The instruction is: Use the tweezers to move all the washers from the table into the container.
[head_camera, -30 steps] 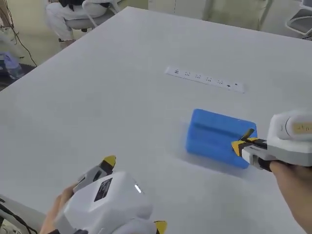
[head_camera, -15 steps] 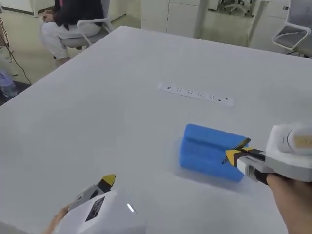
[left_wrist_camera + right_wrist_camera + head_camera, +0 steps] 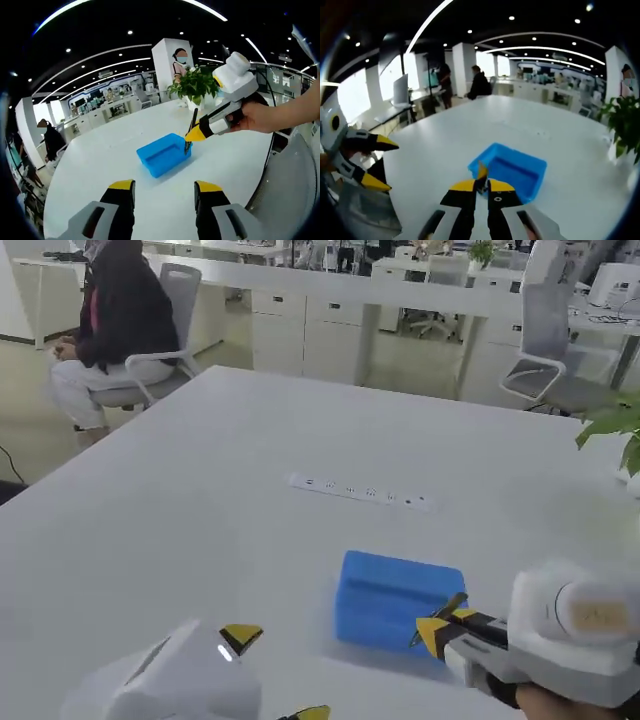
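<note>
The tweezers (image 3: 193,120) are a thin dark pair pinched between the closed yellow-tipped jaws of the right gripper (image 3: 197,134), crossing the jaws so that one end sticks up above them and the other points down; in the right gripper view the tweezers (image 3: 481,171) show just above the meeting jaws of that gripper (image 3: 482,187). The lower tips sit at the edge of the blue container (image 3: 160,155) nearest this gripper, though whether they touch it, or carry anything, is too small to tell. The container (image 3: 390,605) rests directly ahead of the right gripper (image 3: 432,632) on the white table (image 3: 200,490), and a hand (image 3: 255,117) holds the gripper's white body. The left gripper (image 3: 164,187) is back from the container and well apart from it, its two jaws spread wide with nothing between them; in the head view it (image 3: 272,675) is low and to the left of the right one. Beyond the container, farther from both grippers, lies a white power strip (image 3: 360,492). A leafy plant (image 3: 195,85) stands behind the right gripper, and a person (image 3: 115,320) sits on a chair at the table's far side.
</note>
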